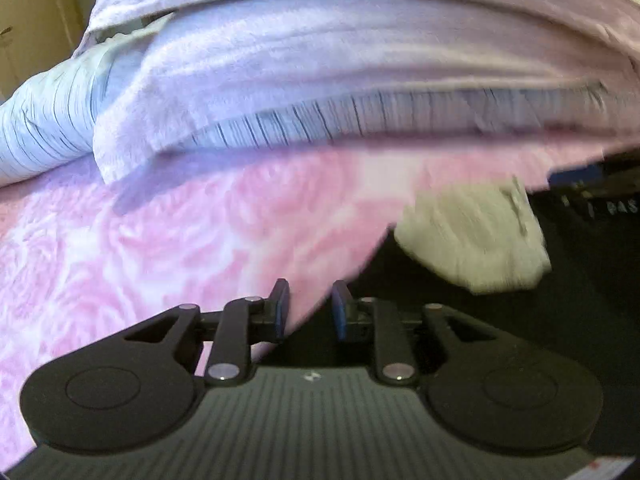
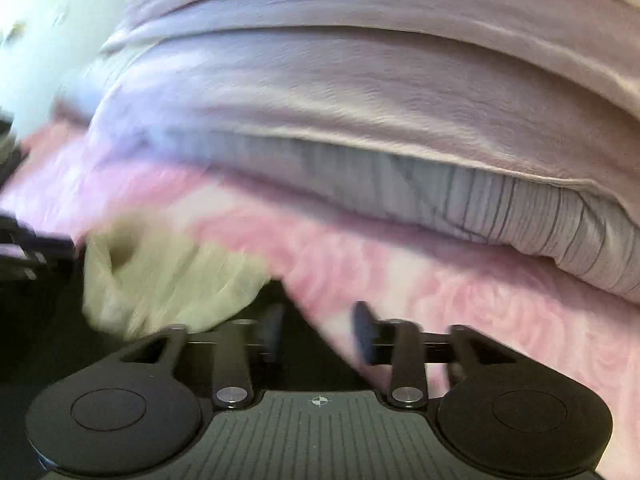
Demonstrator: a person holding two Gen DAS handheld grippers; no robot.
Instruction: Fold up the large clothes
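Plainly, both pairs of tongs are between grips: the left tongs [image 1: 310, 308] stand a little apart with nothing between the pads, and the right tongs [image 2: 318, 330] gape somewhat wider, also empty. Ahead of and above both lies the lilac garment [image 1: 320, 64], heaped in long soft folds over a striped cloth [image 1: 280, 128], all resting on a pink rose-patterned blanket [image 1: 140, 240] whose edge falls just beside the fingertips.

To do this step well, I would reach forward past the blanket's edge and take only the lilac hem, one corner per side, pinching a single layer so the striped cloth stays behind.

Motion blur smears both views. A pale crumpled thing [image 1: 472, 236] hangs below the blanket's edge; what it is I cannot tell. The garment's corners and sleeves are out of sight, and the dark space beneath is unreadable.
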